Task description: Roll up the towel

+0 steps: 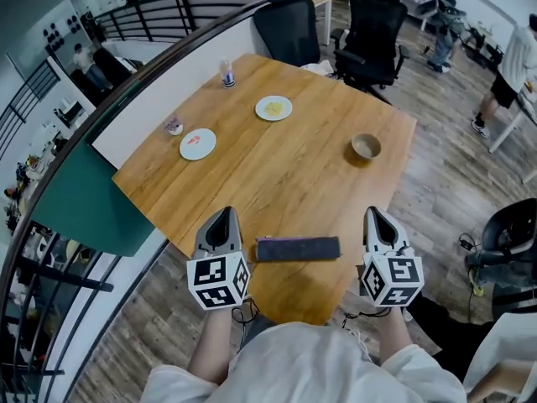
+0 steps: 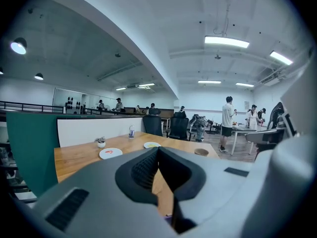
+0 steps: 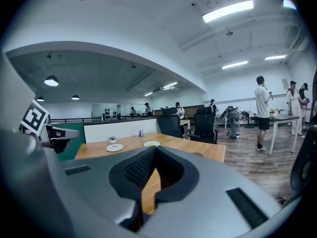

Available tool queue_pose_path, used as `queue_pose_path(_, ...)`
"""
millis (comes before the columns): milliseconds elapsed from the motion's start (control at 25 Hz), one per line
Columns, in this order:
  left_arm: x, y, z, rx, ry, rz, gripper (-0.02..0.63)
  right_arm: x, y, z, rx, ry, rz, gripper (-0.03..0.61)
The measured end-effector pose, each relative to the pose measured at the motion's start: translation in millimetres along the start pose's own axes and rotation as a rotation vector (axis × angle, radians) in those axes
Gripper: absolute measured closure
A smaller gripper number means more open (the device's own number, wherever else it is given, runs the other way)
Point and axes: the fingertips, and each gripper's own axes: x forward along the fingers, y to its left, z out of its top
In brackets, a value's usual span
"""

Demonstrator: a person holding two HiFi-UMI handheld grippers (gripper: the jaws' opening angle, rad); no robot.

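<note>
The towel (image 1: 298, 248) lies rolled into a dark, narrow cylinder near the front edge of the wooden table (image 1: 285, 175). My left gripper (image 1: 223, 220) hovers just left of the roll, shut and empty. My right gripper (image 1: 375, 218) hovers just right of the roll, also shut with nothing in it. Both are raised above the table and apart from the towel. In the left gripper view the jaws (image 2: 157, 155) meet at their tips, with a sliver of the dark towel (image 2: 167, 215) below. In the right gripper view the jaws (image 3: 154, 155) are closed over bare wood.
On the table stand a brown bowl (image 1: 366, 147), a plate with yellow food (image 1: 273, 107), a white plate with a red mark (image 1: 197, 143), a small pot (image 1: 174, 126) and a bottle (image 1: 226, 74). Two black office chairs (image 1: 369, 23) stand beyond the far edge. People stand at right.
</note>
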Motion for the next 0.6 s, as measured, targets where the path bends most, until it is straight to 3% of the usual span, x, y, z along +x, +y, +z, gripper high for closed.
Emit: queue_pose_path(600, 14, 1, -1, -0.017, 0.01, -0.036, 0.611, 5, 0, 5, -0.026, 0.003, -0.023, 0.578)
